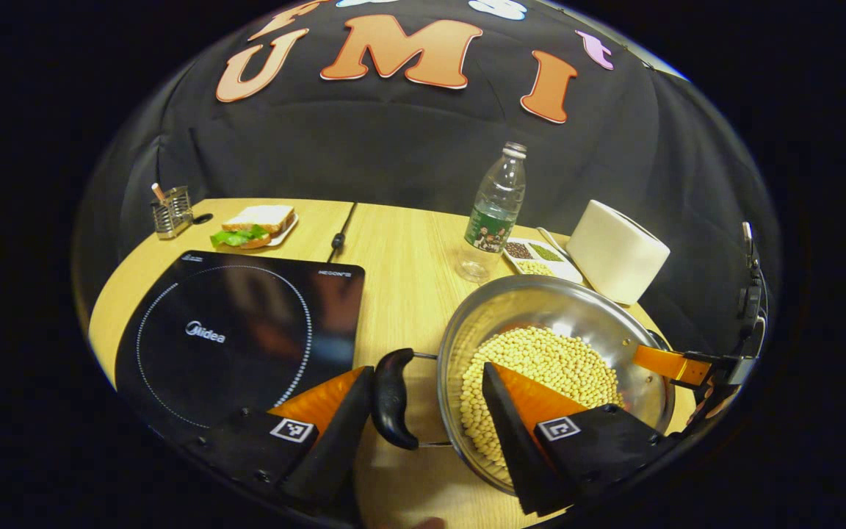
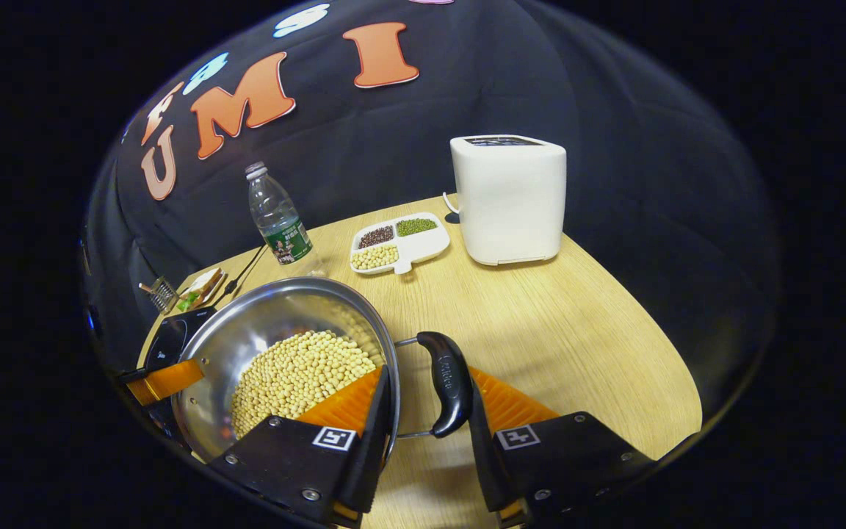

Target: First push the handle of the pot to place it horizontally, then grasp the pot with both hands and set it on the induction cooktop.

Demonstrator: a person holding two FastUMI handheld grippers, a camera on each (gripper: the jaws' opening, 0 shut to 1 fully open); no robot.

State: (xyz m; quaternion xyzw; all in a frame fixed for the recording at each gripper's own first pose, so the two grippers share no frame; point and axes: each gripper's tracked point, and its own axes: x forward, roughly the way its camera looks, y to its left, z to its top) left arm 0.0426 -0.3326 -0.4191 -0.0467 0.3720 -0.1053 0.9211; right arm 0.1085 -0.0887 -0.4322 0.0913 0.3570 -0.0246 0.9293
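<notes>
From the left gripper view, the pot [image 1: 555,367], a shiny steel bowl heaped with pale beans [image 1: 533,382], sat on the wooden table [image 1: 408,286] just to the right of the induction cooktop [image 1: 239,338], not yet on it. The left gripper [image 1: 427,408] was spread wide: one finger lay outside the pot's near loop handle [image 1: 392,397], against or just beside its black grip, and the other reached over the rim into the bowl. The jaws straddled handle and rim but did not squeeze them. At the far rim the other gripper [image 1: 676,366] reached in. Behind stood a water bottle [image 1: 495,213], a toaster [image 1: 617,250], a sandwich on a plate [image 1: 255,226] and a small metal holder [image 1: 172,211].

From the right gripper view, the right gripper [image 2: 427,400] was open too, one finger against the pot [image 2: 276,338] wall at the rim, the other just outside the second handle [image 2: 446,382], which lay roughly level between them. I could not tell whether either finger pressed. A divided dish of beans [image 2: 401,242] sat beyond, near the toaster.

I judged the pot would be heavy with that load, rigid, and slick on its polished wall. The black handle grips looked the safest hold, one per gripper, and it should be lifted level, since any tilt could send loose beans over the rim.
</notes>
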